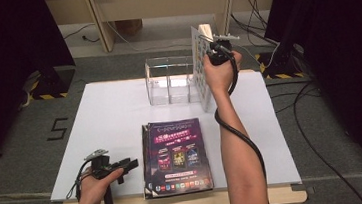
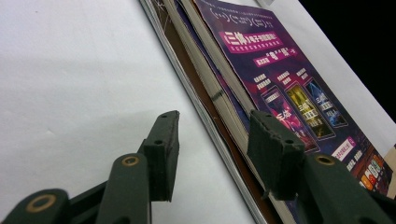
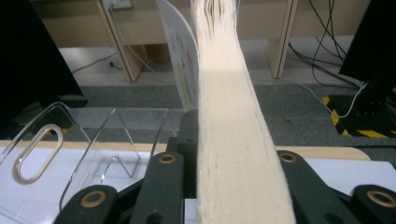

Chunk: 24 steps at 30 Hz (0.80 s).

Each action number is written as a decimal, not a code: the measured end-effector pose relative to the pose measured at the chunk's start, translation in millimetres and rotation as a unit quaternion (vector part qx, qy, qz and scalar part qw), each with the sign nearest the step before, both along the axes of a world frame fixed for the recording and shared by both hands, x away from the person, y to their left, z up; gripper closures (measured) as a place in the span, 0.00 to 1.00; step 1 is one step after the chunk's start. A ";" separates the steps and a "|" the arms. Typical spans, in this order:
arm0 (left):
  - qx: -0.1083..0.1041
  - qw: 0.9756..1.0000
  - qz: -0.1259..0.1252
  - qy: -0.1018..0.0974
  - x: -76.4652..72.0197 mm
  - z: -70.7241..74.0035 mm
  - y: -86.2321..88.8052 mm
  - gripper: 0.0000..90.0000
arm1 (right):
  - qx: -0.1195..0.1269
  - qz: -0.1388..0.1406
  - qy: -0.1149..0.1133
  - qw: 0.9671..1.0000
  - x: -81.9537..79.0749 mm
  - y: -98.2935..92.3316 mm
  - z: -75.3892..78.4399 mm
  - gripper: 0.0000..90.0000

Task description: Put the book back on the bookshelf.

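A thick book (image 1: pixel 201 67) stands upright on its edge at the right end of a clear acrylic rack (image 1: pixel 169 80) at the back of the table. My right gripper (image 1: pixel 216 48) is shut on its top edge from above. In the right gripper view the book's cream page block (image 3: pixel 224 116) runs between the jaws of the right gripper (image 3: pixel 231 140), with the clear dividers of the rack (image 3: pixel 116 121) to the left. A stack of magazines (image 1: pixel 176 155) with a purple cover lies near the front edge. My left gripper (image 1: pixel 129 163) rests open just left of it, its jaws (image 2: pixel 215 135) level with the spines of the stack (image 2: pixel 280 70).
A white sheet (image 1: pixel 110 114) covers the wooden tabletop. Black curtains hang at both sides. Cables (image 1: pixel 316 119) trail over the grey floor at the right, and wooden table legs (image 1: pixel 101 24) stand beyond the far edge.
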State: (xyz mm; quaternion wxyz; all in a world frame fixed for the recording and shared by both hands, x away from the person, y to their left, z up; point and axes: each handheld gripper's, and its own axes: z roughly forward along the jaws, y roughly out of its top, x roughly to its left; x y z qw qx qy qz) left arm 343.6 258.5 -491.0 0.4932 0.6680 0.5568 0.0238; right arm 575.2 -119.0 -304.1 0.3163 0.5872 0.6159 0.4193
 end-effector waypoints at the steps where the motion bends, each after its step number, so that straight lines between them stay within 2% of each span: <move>1: 0.000 1.000 0.000 0.000 0.2 -0.1 0.2 0.59 | 0.002 0.000 -0.001 1.000 0.2 0.0 0.2 0.83; 8: 0.001 1.000 -0.006 -0.001 -0.8 -0.7 -2.0 0.59 | -0.017 0.002 0.001 1.000 -0.1 0.9 -1.4 0.81; 10: 0.002 1.000 -0.005 -0.002 -1.6 0.2 -2.8 0.59 | -0.028 0.000 0.000 1.000 -2.3 1.7 -3.5 0.79; 18: 0.011 1.000 -0.010 -0.006 -1.5 1.7 -5.2 0.55 | -0.039 0.009 -0.008 0.999 -14.3 -0.6 1.4 0.73; 21: 0.013 1.000 -0.010 -0.007 -0.8 2.2 -6.5 0.53 | -0.034 0.014 -0.011 0.999 -18.6 -2.5 2.1 0.72; 24: 0.014 1.000 -0.011 -0.007 0.1 2.9 -8.0 0.51 | -0.016 0.017 -0.007 1.000 -23.7 -5.5 1.9 0.70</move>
